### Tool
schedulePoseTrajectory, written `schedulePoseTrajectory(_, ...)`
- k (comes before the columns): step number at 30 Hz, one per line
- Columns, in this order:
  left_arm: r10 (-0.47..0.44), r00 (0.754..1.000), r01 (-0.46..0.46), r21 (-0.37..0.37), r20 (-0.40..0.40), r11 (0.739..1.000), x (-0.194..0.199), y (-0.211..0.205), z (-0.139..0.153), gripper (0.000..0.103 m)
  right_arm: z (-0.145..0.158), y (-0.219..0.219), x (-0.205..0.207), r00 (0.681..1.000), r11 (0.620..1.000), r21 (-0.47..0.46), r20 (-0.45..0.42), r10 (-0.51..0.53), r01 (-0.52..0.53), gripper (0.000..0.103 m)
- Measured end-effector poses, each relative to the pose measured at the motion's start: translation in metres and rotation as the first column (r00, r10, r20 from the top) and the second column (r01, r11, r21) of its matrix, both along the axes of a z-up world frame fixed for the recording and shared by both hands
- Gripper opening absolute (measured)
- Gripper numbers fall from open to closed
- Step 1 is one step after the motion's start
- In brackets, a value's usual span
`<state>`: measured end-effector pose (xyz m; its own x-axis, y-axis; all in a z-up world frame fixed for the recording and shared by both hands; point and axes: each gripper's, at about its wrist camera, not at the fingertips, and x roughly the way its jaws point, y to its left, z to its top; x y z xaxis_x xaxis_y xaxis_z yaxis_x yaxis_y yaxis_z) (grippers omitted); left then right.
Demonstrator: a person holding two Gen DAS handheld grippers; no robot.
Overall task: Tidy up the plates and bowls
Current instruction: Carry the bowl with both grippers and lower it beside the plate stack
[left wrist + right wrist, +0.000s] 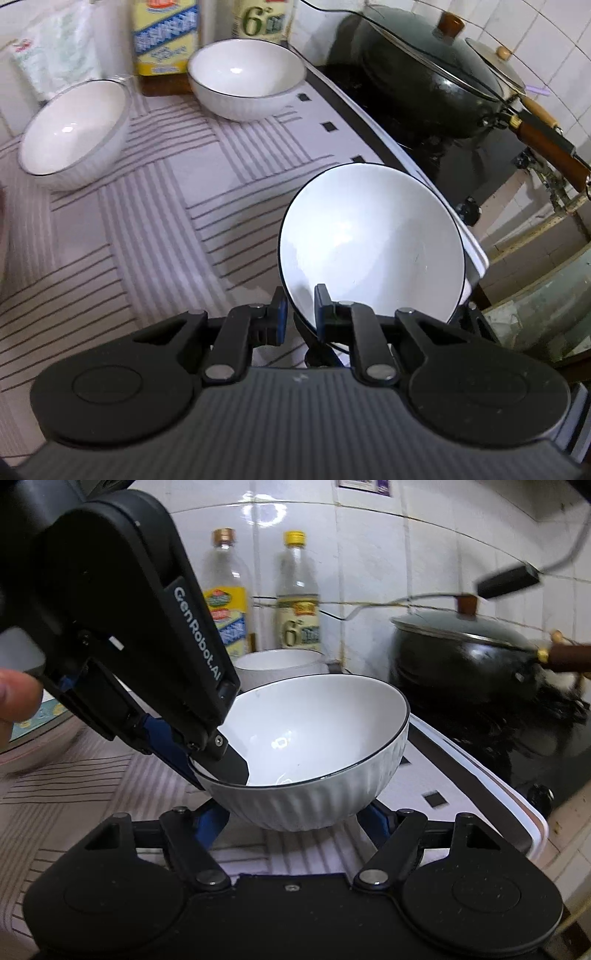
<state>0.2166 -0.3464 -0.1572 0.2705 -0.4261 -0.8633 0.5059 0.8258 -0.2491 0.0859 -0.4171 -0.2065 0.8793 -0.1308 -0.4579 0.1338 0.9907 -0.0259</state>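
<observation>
Between the left claw's [301, 312] pads, the near rim of a white bowl [371, 240] is pinched, tilted up; 2 more bowls [247, 79] sit ahead on the striped worktop [147, 206]. From the right view, the right claw [295, 821] stands spread around that bowl's ribbed base, not clearly pressing. Glazed ceramic looks slippery, stiff, breakable; the rim is the sound hold.

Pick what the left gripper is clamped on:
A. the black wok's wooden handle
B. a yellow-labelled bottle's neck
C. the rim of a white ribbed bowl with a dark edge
C: the left gripper pinches the white ribbed bowl by its rim, one finger inside, one outside.
</observation>
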Motion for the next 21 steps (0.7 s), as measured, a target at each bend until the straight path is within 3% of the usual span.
schedulePoseTrajectory(8,0.04,0.998,-0.041,0.041,0.038,0.998,0.003,0.048,0.021,0.013,0.012,0.038,0.01,0.996,0.996,0.013,0.026,0.089,-0.09,0.08)
schedulePoseTrajectory(14,0.105,0.993,-0.105,0.009,0.052,0.994,0.005,0.096,0.034,0.013,0.026,0.076,0.014,0.986,0.986,0.025,0.028,0.162,-0.163,0.08)
schedulePoseTrajectory(21,0.158,0.986,-0.159,0.02,0.045,0.987,0.004,0.135,0.031,0.013,0.025,0.107,0.021,0.969,0.97,0.004,0.022,0.245,-0.245,0.08)
